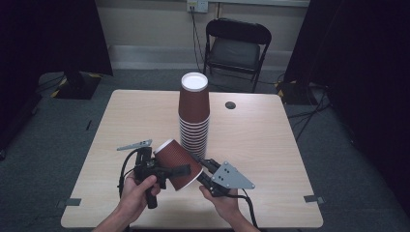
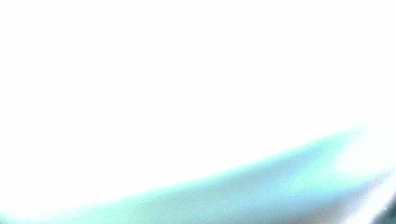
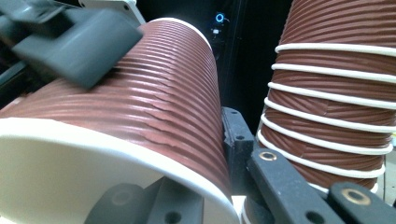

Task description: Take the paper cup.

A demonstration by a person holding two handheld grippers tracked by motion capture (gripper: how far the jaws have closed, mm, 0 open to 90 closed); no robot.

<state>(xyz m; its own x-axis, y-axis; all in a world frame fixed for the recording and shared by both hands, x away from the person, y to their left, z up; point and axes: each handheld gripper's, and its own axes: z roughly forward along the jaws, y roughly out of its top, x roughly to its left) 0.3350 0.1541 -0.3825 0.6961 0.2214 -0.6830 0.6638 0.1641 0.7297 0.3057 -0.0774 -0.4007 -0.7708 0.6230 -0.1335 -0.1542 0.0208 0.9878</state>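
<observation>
A single brown ribbed paper cup hangs tilted over the table's near side, its white mouth turned toward the right gripper. My right gripper is shut on the cup's rim, one jaw inside the mouth and one outside the wall. My left gripper stands open around the cup's base end; one of its fingers lies along the ribbed wall. A tall stack of upside-down brown cups stands mid-table just behind. Glare whites out the left gripper view.
The light wooden table has a round cable hole right of the stack. A black folding chair stands beyond the far edge. Dark curtains hang at both sides. Both hands hold the grippers at the near edge.
</observation>
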